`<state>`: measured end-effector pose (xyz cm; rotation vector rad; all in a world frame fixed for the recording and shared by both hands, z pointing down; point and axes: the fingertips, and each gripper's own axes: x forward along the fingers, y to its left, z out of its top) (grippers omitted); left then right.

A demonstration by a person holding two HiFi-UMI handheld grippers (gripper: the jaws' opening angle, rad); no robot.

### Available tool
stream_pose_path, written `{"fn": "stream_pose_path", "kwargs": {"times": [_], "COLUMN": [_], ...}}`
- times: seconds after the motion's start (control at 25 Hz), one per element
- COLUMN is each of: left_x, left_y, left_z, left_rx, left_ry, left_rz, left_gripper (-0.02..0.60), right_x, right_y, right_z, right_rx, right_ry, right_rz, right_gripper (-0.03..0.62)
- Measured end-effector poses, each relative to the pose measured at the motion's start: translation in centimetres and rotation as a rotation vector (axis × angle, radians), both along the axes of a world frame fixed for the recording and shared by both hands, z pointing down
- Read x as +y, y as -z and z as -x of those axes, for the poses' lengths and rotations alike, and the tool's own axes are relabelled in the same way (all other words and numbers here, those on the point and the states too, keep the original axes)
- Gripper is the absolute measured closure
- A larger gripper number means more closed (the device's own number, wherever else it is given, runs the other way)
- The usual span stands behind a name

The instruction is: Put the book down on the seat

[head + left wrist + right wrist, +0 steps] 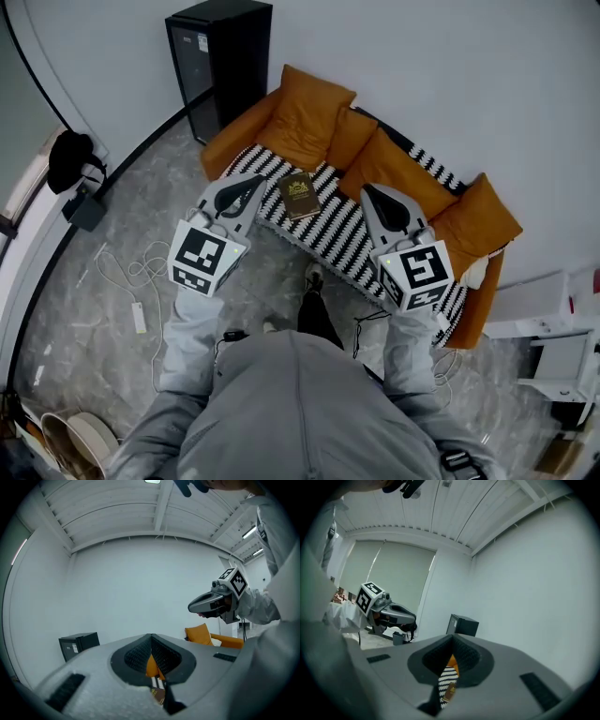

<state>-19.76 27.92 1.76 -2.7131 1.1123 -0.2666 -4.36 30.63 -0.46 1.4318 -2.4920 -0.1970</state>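
Note:
A small brown book [299, 195] lies flat on the black-and-white striped throw [342, 234] that covers the seat of the orange sofa [234, 131]. My left gripper [249, 183] hovers just left of the book with its jaws shut and nothing in them. My right gripper [371, 193] hangs to the book's right, also shut and empty. In the left gripper view the book [160, 694] shows through the gap below the closed left gripper [151, 637]. The right gripper view shows the striped throw [446, 677] and the book [450, 691] under the closed right gripper [452, 638].
Orange cushions [309, 117] line the sofa back. A black cabinet [220, 56] stands beside the sofa's left arm. White cables [131, 272] and a black bag [70, 159] lie on the marble floor at left. A white shelf unit [558, 323] stands at right.

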Motion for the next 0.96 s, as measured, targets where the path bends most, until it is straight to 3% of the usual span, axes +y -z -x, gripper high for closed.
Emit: {"fn": "stream_pose_path", "kwargs": {"times": [0.96], "left_x": [0.92], "left_y": [0.56], "left_z": [0.04], "left_rx": [-0.019], "left_ry": [-0.002], "left_rz": [-0.020], "left_gripper": [0.555], "right_x": [0.52], "right_y": [-0.42], "right_z": [0.51], "right_rx": [-0.023], "right_ry": [0.020], "right_rz": [0.013], "right_gripper": [0.565]}}
